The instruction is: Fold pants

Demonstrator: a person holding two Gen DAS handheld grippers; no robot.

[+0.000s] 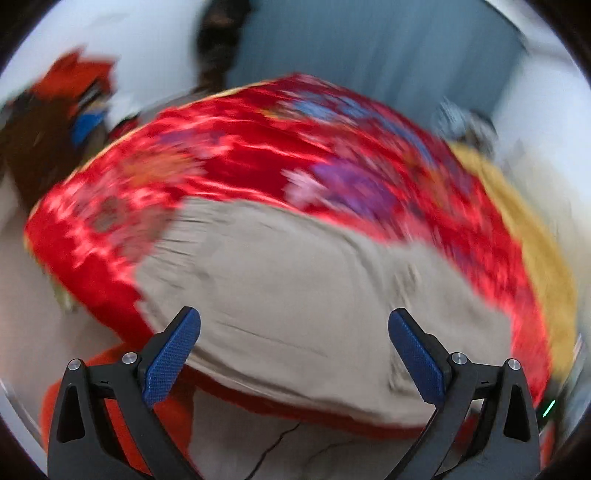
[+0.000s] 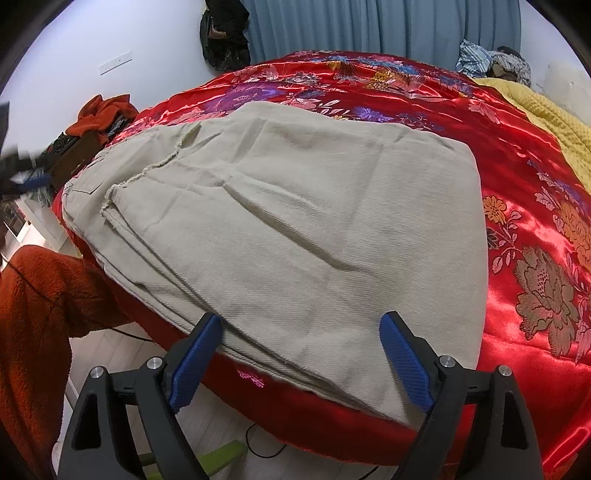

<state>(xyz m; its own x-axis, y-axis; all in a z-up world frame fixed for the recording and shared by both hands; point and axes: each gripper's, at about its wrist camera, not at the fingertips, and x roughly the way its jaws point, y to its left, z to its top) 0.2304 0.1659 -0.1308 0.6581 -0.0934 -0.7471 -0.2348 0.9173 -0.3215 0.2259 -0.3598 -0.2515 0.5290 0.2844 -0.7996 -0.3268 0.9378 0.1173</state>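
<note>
Blue-padded fingers (image 2: 195, 360) of the right gripper (image 2: 301, 363) stand wide apart at the bottom of the right wrist view, with nothing pressed between them. Between and just beyond them lies the near edge of the beige pants (image 2: 288, 229), folded into a broad stack of several layers whose edges show along the near-left side. A frayed hem runs across the far-left part of the stack. The pants rest on a red satin bedspread (image 2: 517, 229) with a flower pattern, close to its near edge, which hangs over the side of the bed. The left finger sits over that layered edge; whether it touches the cloth cannot be told. The right finger is above the near right corner of the stack.

In the left wrist view, heavily blurred, the left gripper (image 1: 293, 354) also has its fingers (image 1: 171, 363) spread open and empty. The pants (image 1: 295, 288) lie beyond and between them, on the same bedspread (image 1: 240, 155).

An orange fleece sleeve (image 2: 40, 306) fills the lower left of the right wrist view. A yellow knitted blanket (image 2: 550, 122) lies along the far right of the bed, and grey-blue curtains (image 2: 369, 26) hang behind it. Orange clothing (image 2: 101, 114) is heaped at the far left.
</note>
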